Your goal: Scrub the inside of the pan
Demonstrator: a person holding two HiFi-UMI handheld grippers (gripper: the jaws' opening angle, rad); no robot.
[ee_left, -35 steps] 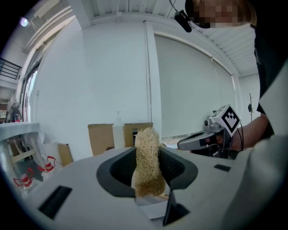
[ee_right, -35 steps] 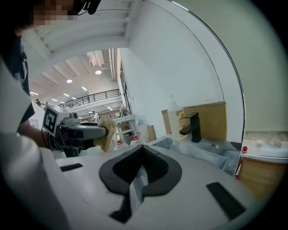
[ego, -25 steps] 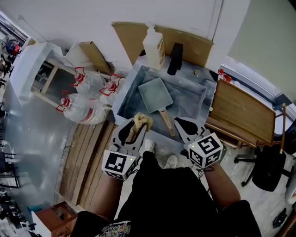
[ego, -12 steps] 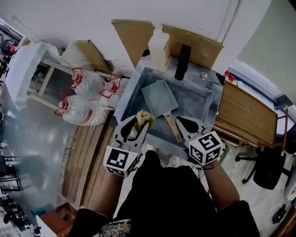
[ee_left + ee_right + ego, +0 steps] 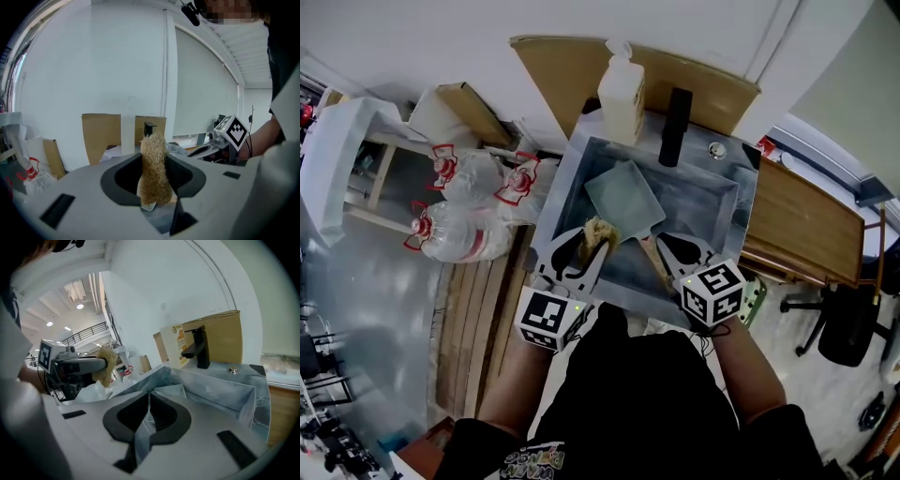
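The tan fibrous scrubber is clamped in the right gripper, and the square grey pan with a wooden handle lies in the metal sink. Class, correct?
No: the left gripper view shows the tan fibrous scrubber clamped in the left gripper instead. The square grey pan with a wooden handle does lie in the metal sink.

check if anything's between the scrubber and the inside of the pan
Nothing visible does. The scrubber, clamped in the left gripper, is over the sink right by the pan's near corner, and the pan's inside is bare. The shut right gripper is off to the side by the handle.
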